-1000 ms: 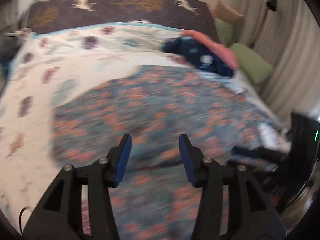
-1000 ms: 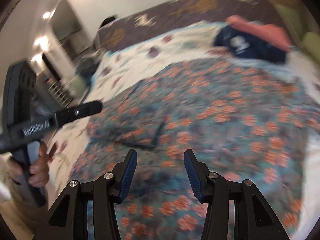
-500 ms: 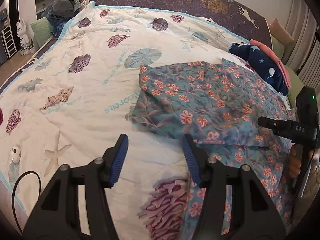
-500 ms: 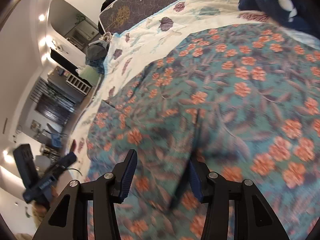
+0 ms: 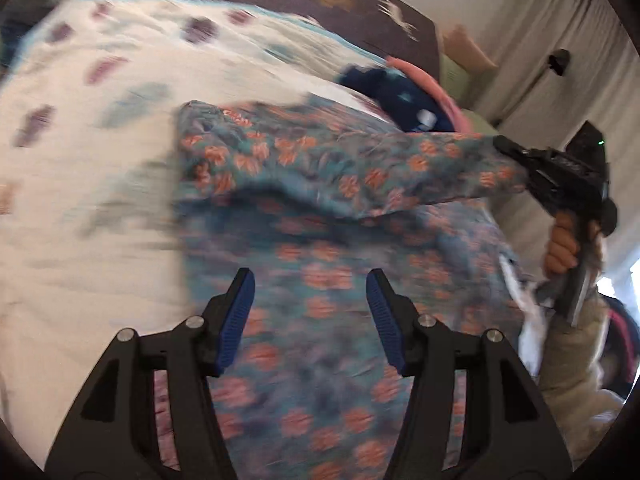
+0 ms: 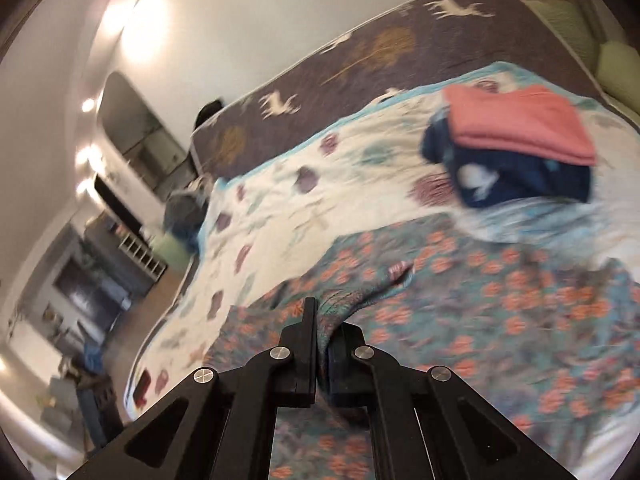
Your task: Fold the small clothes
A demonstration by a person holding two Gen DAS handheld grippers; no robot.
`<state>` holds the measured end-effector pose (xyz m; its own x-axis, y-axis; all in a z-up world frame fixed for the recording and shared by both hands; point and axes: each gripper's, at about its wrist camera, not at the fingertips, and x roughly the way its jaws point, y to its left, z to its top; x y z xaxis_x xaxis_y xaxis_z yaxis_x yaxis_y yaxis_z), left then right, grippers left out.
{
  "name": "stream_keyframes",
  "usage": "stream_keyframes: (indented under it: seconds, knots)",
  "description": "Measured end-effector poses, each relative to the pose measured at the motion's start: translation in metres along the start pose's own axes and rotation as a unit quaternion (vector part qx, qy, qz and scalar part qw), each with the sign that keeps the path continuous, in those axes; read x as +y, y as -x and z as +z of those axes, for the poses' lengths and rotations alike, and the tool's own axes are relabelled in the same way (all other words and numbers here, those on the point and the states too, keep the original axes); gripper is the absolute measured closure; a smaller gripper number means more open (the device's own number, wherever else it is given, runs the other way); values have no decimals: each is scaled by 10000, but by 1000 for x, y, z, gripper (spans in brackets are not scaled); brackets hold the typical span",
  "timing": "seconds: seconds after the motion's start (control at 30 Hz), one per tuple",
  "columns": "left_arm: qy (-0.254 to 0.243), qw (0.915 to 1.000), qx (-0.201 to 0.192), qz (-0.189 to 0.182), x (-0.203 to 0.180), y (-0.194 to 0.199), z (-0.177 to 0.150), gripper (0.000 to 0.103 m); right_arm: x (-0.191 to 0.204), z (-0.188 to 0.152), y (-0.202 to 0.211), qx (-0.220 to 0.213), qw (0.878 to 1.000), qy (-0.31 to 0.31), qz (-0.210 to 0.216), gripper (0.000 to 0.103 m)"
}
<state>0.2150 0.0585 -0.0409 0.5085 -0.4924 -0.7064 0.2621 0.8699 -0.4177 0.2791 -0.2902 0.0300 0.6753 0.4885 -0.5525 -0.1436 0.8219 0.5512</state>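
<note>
- Teal garment [image 5: 320, 184] with orange flowers is lying spread across the bed, one edge lifting in a raised fold toward the right.
- Folded coral and navy clothes [image 6: 516, 140] are sitting stacked beyond it.

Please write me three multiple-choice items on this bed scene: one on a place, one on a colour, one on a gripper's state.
1. Where does the pink folded garment lie?
A. on the navy garment
B. on the floor
C. between the left gripper's fingers

2. What colour are the flowers on the floral garment?
A. yellow
B. orange
C. white

3. How is the right gripper?
A. wide open
B. out of view
C. shut on the floral garment

Answers: 1 A, it is stacked on the navy one. 2 B, orange blooms on teal. 3 C, fabric is pinched between closed jaws; the left gripper is open.
</note>
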Motion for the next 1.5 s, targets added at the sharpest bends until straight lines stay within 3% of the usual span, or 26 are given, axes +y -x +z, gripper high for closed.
stream_keyframes:
  seconds: [0.1, 0.23, 0.57, 0.67, 0.83, 0.9, 1.0, 1.1, 1.17, 1.23, 1.37, 1.5]
  knots:
    - [13, 9998, 65, 163, -1, -23, 13, 44, -23, -1, 11, -14, 9995, -227, -223, 100]
    - [425, 9977, 68, 528, 16, -44, 28, 44, -45, -9, 15, 84, 9980, -363, -502, 99]
    - [692, 9913, -230, 1098, 51, -23, 17, 44, -66, -6, 43, -357, 9956, -582, -639, 100]
    - [649, 9856, -297, 1536, 54, -21, 13, 44, -79, -10, 41, -237, 9935, -715, -857, 100]
    - [848, 9859, -306, 1407, 62, -13, 9, 44, -113, -31, 18, 396, 9835, -786, -1583, 92]
    - [753, 9862, -389, 1419, 57, -7, 10, 44, -121, -38, 20, 516, 9806, -941, -1639, 85]
    - [621, 9865, -529, 1424, 49, 2, 15, 44, -123, -40, 34, 303, 9794, -984, -1739, 79]
    - [587, 9888, -674, 1194, 40, 7, 22, 44, -117, -37, 49, 63, 9789, -847, -1858, 78]
    - [493, 9917, -682, 975, 33, 6, 25, 44, -111, -36, 54, 57, 9812, -717, -1789, 78]
    - [356, 9922, -636, 1011, 28, -1, 25, 44, -105, -38, 53, 174, 9843, -611, -1646, 77]
    - [374, 9898, -314, 1336, 35, -27, 27, 44, -111, -41, 38, 490, 9857, -799, -1399, 58]
    - [566, 9896, -171, 1309, 49, -39, 33, 44, -138, -33, 16, 779, 9831, -1556, -571, 57]
